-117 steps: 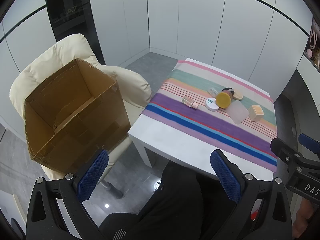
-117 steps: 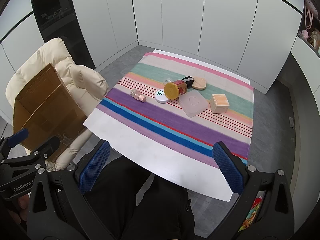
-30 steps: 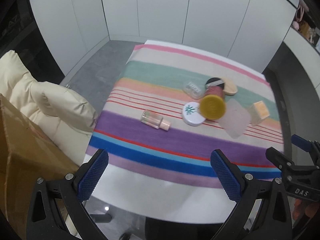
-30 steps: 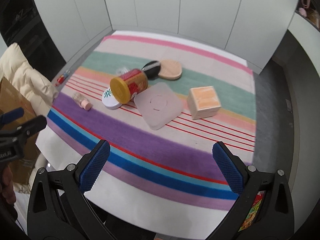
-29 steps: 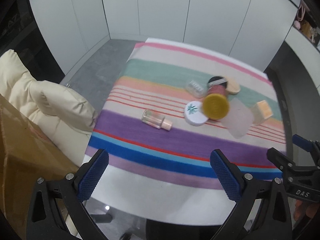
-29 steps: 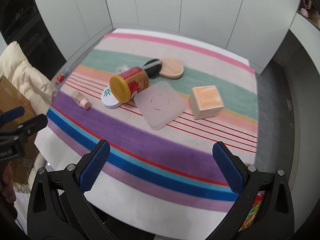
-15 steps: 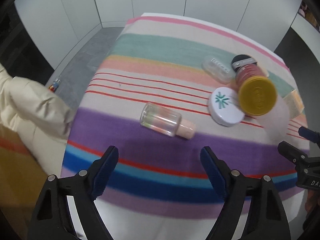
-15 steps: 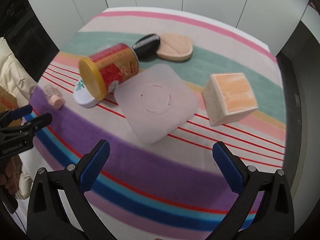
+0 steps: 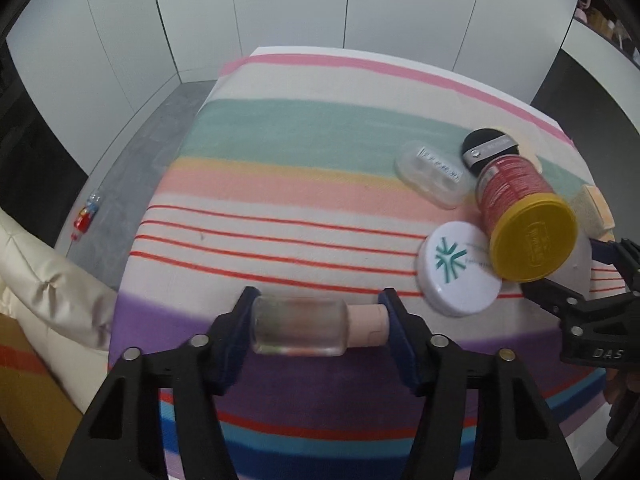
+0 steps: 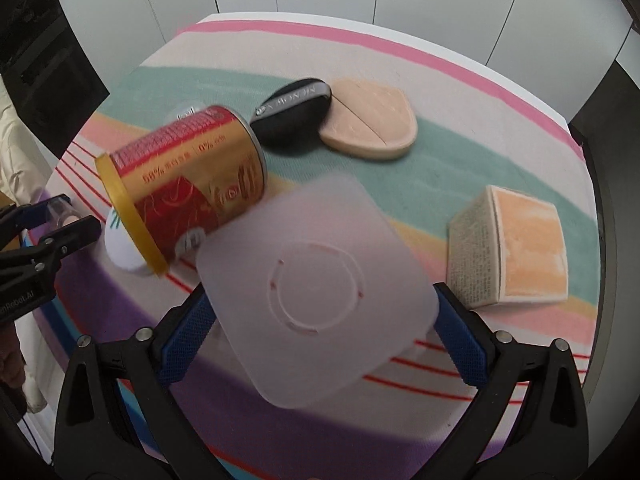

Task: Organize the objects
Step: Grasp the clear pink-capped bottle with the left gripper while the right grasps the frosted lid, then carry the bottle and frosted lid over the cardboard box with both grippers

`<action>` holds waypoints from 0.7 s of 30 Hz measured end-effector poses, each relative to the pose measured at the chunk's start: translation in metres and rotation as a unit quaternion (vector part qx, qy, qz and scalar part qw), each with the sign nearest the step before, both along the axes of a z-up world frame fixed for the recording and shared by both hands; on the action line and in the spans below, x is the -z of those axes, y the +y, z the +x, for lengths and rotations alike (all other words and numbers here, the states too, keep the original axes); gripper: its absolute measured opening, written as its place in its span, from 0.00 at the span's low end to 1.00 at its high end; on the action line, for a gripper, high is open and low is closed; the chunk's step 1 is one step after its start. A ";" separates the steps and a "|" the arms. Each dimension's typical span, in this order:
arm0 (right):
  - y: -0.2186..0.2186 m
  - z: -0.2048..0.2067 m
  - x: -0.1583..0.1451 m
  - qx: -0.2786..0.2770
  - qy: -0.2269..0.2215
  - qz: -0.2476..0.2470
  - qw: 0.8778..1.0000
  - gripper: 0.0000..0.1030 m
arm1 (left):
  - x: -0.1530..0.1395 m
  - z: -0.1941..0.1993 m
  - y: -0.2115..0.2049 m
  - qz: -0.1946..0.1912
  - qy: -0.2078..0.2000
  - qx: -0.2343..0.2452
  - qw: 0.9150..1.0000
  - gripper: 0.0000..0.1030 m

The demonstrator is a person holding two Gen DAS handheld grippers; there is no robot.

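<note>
Left wrist: left gripper (image 9: 318,316) has dropped and clamped the small bottle (image 9: 300,326); right gripper (image 10: 320,312) now brackets the frosted lid (image 10: 316,264), grip unclear. Pickups starting.

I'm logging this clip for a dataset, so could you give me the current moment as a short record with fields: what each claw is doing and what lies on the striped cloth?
left claw: closed end to end on the small glass bottle
right claw: fingers at both sides of the frosted square lid; grip unclear
red can: on its side, yellow cap over the white round tin
beyond: black puff, beige sponge
right: orange box
surface: striped cloth
</note>
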State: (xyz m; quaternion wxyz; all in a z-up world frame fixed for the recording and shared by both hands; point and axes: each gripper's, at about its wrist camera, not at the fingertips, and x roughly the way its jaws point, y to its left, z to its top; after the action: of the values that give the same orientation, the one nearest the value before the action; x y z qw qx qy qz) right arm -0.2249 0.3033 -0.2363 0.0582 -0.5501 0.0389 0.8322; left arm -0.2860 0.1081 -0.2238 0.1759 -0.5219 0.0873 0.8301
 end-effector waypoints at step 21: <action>-0.011 0.046 -0.047 0.009 0.011 -0.009 1.000 0.86 | -0.053 0.037 0.001 0.022 -0.028 -0.019 0.999 0.60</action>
State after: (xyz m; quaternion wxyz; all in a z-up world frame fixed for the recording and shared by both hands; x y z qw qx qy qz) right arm -0.1789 0.2921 -0.1895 0.0606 -0.5412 0.0522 0.8371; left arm -0.2495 0.1087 -0.1710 0.1744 -0.5425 0.0540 0.8199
